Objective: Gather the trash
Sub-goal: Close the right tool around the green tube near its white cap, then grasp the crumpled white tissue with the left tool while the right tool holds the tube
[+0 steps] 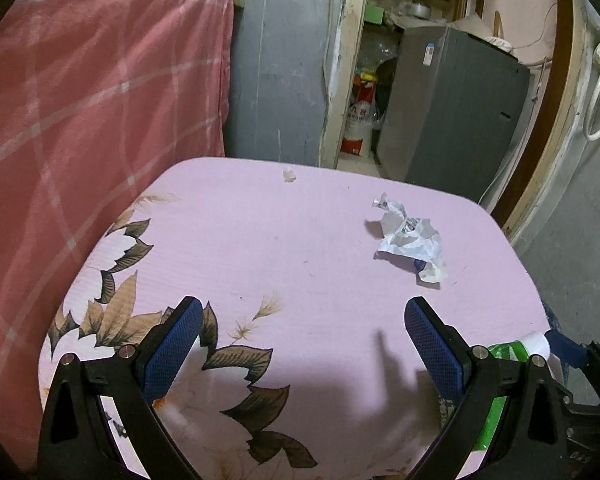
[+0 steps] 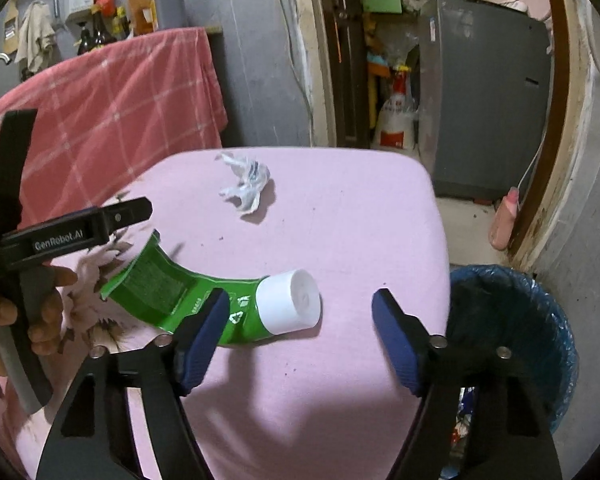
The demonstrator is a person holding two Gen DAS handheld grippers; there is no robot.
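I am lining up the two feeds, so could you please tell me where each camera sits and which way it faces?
Left wrist: on the left gripper, looking forward and down over the pink table at the crumpled paper; its open blue-padded fingers show.
Right wrist: on the right gripper, over the green tube, blue-lined bin at right; its open fingers and the left gripper show.
Shared: table, paper, tube, grey fridge.

The desk [image 2: 340, 216] in front of me wore a pale pink cloth printed with brown-leaved flowers along its left side. On it lay a crumpled white paper wrapper [image 1: 410, 238] toward the far right, and a tiny white scrap [image 1: 289, 175] sat near the far edge. Closer to me, a squashed green tube [image 2: 204, 300] with a white cap rested flat on the cloth, bent in a curve.
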